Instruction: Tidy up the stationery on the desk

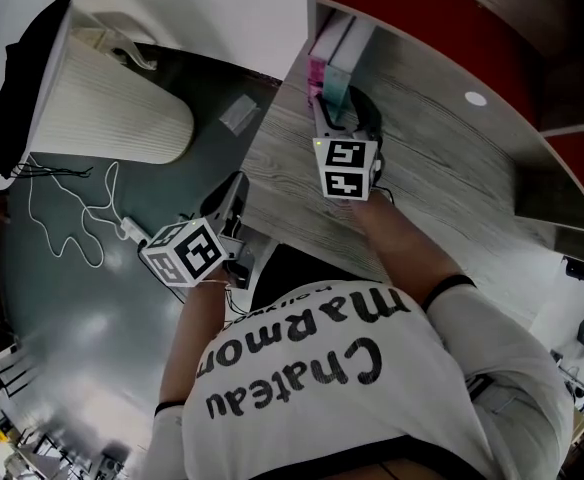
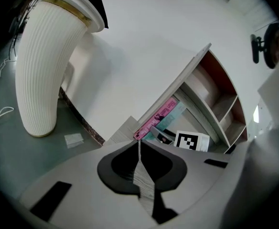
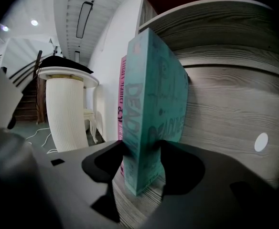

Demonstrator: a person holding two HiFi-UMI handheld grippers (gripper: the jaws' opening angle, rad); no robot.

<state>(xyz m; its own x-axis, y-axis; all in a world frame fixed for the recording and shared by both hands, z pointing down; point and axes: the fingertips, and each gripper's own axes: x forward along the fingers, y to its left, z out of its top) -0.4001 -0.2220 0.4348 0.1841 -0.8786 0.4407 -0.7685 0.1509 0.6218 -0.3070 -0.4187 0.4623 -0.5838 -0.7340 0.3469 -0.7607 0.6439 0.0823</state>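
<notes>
**Operator:** State the position and orientation of the task item.

**Technician:** The teal hardcover book [image 3: 154, 104] stands on its bottom edge on the grey wood-grain tabletop [image 1: 442, 168], at the far left corner. Its long axis is upright. Its spine faces the right gripper [image 3: 143, 149], and its covers run away from that gripper. A pink book [image 3: 122, 113] stands upright just beside it on the left, parallel to it.

**Operator:** State the condition of the right gripper.

**Technician:** The jaws are partly apart, one on each cover, and clamp the lower part of the teal book near the spine. The book's bottom edge rests on the tabletop.

**Operator:** State the condition of the left gripper.

**Technician:** The left gripper [image 2: 139, 149] has its jaws closed together with nothing between them. It is held off the near left edge of the tabletop, above the dark floor, well apart from both books. A white ribbed column [image 2: 41, 80] stands on the floor to its left.
</notes>
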